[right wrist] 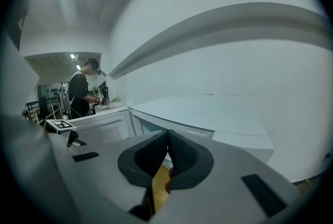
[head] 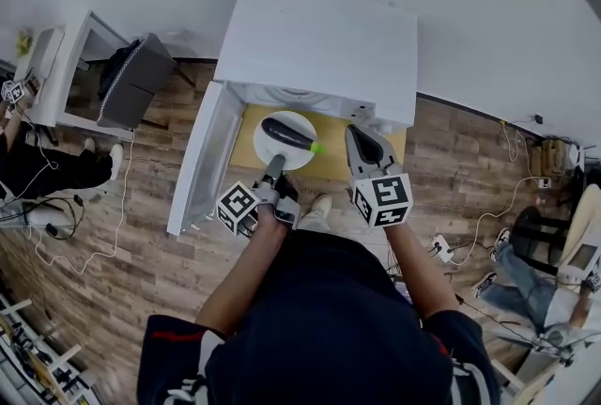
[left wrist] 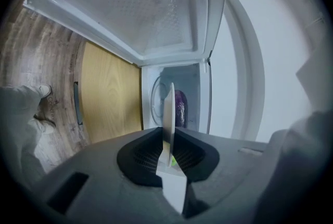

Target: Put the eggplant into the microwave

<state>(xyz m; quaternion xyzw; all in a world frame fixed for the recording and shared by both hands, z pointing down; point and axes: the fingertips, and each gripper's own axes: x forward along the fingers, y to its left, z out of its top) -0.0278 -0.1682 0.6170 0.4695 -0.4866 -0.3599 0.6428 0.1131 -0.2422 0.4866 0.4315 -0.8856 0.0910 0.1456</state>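
While the left gripper (head: 273, 170) has its jaws pinched on the near rim of the stiff white plate (head: 277, 155), the eggplant (head: 289, 132) lies loose on it, just before the open microwave (head: 319, 37). Smooth and rounded, it would probably roll if tipped. The right gripper (head: 355, 134) has its jaws closed on nothing.

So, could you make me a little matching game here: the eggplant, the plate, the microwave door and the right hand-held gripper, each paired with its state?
Column one:
1. eggplant
2. plate
3. microwave door
4. right hand-held gripper

Column two:
A. swung open
B. jaws together, nothing between them
C. lying on the plate
D. rim clamped by the left hand-held gripper

Pairs: 1-C, 2-D, 3-A, 4-B.
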